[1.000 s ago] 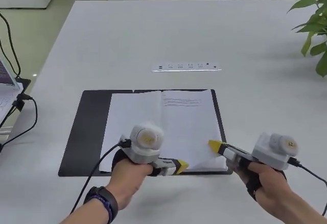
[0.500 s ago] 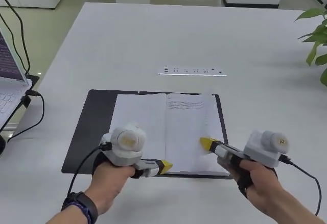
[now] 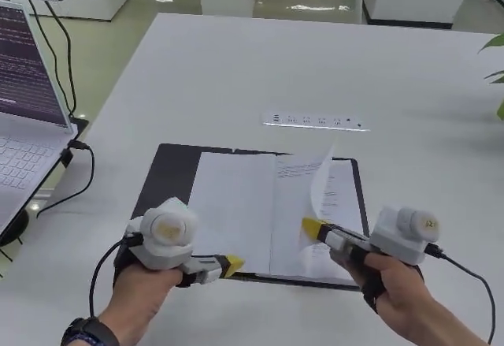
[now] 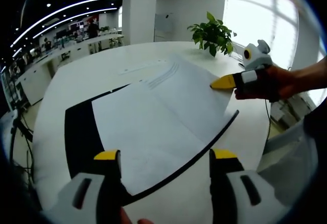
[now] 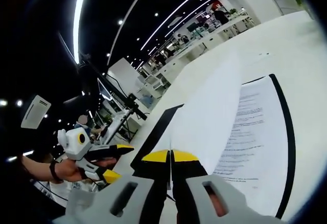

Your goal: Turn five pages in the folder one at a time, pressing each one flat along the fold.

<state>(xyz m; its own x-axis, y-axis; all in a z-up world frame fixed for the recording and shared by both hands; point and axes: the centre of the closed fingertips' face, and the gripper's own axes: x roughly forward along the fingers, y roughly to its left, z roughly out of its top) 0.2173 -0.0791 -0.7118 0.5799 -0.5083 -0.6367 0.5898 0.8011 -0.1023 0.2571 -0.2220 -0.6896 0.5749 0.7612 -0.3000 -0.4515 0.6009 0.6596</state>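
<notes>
The black folder (image 3: 164, 182) lies open on the white table, with white pages across it. My right gripper (image 3: 309, 228) is shut on the lower edge of the right-hand page (image 3: 321, 182), which curls up off the stack. Its jaws meet on that sheet (image 5: 204, 114) in the right gripper view (image 5: 170, 156), and a printed page (image 5: 258, 132) lies flat beneath. My left gripper (image 3: 230, 266) is open at the folder's near edge, just left of the fold. In its own view (image 4: 166, 155) the jaws straddle the folder's edge (image 4: 199, 150), and the right gripper (image 4: 223, 83) grips the sheet's far corner.
A power strip (image 3: 315, 120) lies beyond the folder. An open laptop (image 3: 24, 102) stands off the table's left side, with a black cable (image 3: 79, 174) trailing from it. A potted plant (image 4: 212, 32) is at the table's right side. My left gripper's cable (image 3: 98, 271) runs by the wrist.
The right gripper has raised the right-hand page, which now curls upward toward the fold. The left gripper has slid left along the folder's near edge. The head camera has shifted.
</notes>
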